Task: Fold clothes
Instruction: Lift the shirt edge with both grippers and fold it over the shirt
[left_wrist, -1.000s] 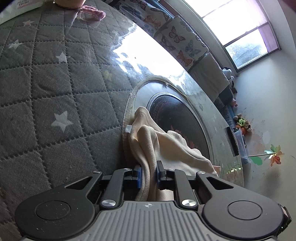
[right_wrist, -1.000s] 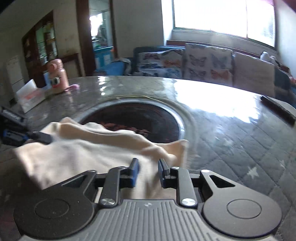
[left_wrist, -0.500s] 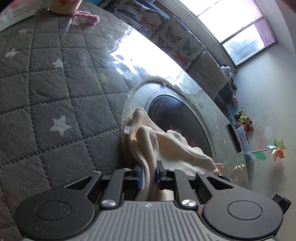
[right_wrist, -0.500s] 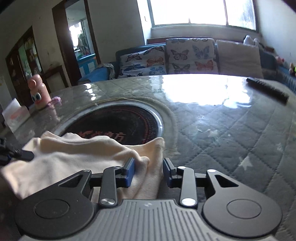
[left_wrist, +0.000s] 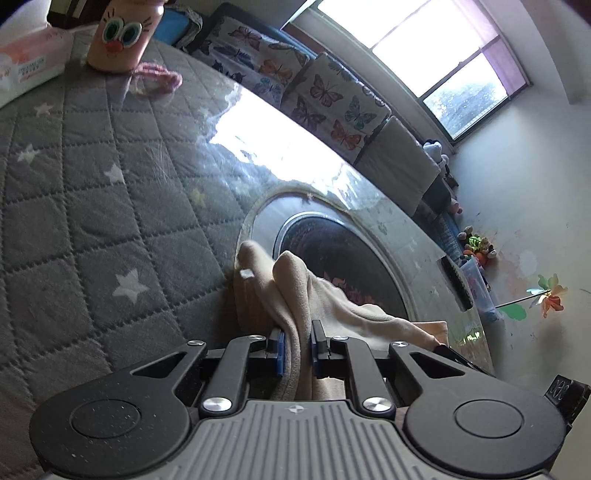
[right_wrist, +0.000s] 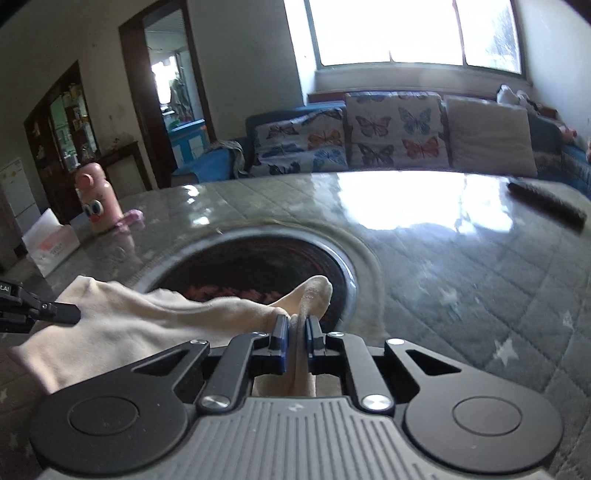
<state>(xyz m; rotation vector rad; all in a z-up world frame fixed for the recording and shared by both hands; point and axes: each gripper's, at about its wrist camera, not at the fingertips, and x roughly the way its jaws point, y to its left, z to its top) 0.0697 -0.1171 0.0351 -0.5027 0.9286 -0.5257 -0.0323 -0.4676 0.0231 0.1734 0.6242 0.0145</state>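
A cream garment (left_wrist: 291, 280) lies bunched at the near rim of the round dark hotplate (left_wrist: 332, 251) set into the table. My left gripper (left_wrist: 295, 332) is shut on a thick fold of it, and the cloth rises in a hump ahead of the blue pads. In the right wrist view the same garment (right_wrist: 147, 321) stretches left to the left gripper's fingertips (right_wrist: 55, 314). My right gripper (right_wrist: 297, 325) is closing on the garment's right end, with its pads pressing on a thin fold. A rounded tip of cloth sticks up past the jaws.
The table wears a grey quilted star cover (left_wrist: 92, 221) under a glossy sheet. A pink bottle with a cartoon face (right_wrist: 98, 199) and a tissue pack (right_wrist: 51, 243) stand far left. A dark remote (right_wrist: 546, 206) lies far right. A sofa with butterfly cushions (right_wrist: 388, 129) stands behind.
The right gripper stood open over the garment's end and has now closed on it. The left gripper has risen a little and rolled, keeping hold of its fold.
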